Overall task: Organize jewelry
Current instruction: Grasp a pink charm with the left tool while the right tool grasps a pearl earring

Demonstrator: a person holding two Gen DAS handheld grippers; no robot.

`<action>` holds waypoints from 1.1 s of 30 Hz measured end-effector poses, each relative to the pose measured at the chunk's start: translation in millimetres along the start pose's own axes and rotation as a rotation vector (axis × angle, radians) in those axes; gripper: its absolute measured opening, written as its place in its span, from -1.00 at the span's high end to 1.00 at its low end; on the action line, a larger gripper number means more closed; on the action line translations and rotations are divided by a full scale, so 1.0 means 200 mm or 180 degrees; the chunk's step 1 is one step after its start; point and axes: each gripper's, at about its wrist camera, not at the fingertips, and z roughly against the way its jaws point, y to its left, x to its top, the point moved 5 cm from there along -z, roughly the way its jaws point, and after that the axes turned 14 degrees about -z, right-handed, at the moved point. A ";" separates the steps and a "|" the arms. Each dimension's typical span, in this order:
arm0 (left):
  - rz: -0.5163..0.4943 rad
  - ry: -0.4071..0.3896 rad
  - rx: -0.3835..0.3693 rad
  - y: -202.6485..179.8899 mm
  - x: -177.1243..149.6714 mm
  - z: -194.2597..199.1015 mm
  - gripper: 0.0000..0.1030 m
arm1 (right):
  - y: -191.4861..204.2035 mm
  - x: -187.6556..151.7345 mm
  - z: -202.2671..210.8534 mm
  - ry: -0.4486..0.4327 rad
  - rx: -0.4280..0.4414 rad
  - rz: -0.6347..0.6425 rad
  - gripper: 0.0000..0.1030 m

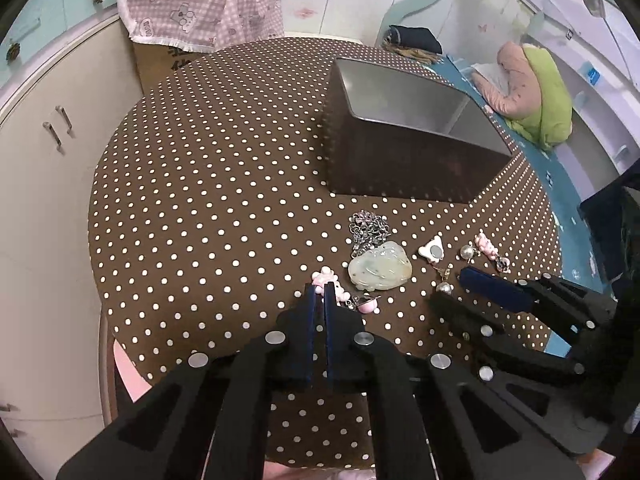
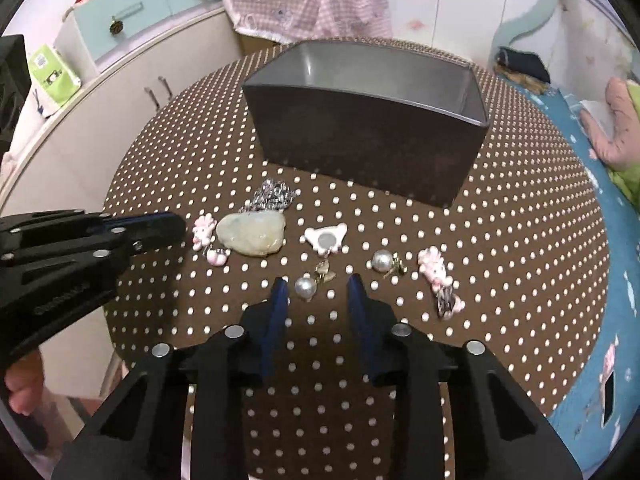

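Observation:
Jewelry lies on a brown polka-dot table (image 1: 208, 200) in front of an open dark box (image 1: 400, 164) (image 2: 360, 148). The pieces are a pale jade pendant (image 1: 380, 272) (image 2: 252, 234), a silver chain (image 1: 370, 228) (image 2: 274, 196), a white charm (image 1: 433, 252) (image 2: 325, 238), two pearl earrings and two pink charms. My left gripper (image 1: 319, 292) (image 2: 182, 226) is shut, its tips at the edge of the left pink charm (image 1: 326, 278) (image 2: 202, 232); a grip on it does not show. My right gripper (image 2: 318, 286) (image 1: 450, 290) is open around one pearl earring (image 2: 306, 288).
The second pearl earring (image 2: 382, 260) and the other pink charm (image 2: 434, 268) lie to the right. White cabinets (image 1: 52, 184) stand on the left, a carton under pink checked cloth (image 1: 200, 4) behind the table, and a blue bed with a pillow (image 1: 528, 80) on the right.

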 end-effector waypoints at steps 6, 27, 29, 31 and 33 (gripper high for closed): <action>-0.0025 -0.0025 -0.0073 0.02 0.00 0.02 0.94 | -0.01 0.00 0.00 -0.0006 -0.0002 -0.0075 0.77; -0.0042 -0.0002 -0.0220 -0.05 0.08 -0.08 1.00 | -0.28 0.08 0.17 -0.0273 -0.0146 -0.0493 0.77; -0.0018 -0.0023 -0.0149 -0.04 0.08 -0.07 1.00 | -0.29 0.08 0.17 -0.0276 -0.0143 -0.0504 0.77; 0.0023 -0.0046 -0.0153 -0.02 0.08 -0.05 1.00 | -0.29 0.09 0.17 -0.0290 -0.0142 -0.0510 0.77; 0.0046 -0.0091 -0.0161 0.00 0.08 -0.03 1.00 | -0.29 0.09 0.18 -0.0311 -0.0146 -0.0499 0.77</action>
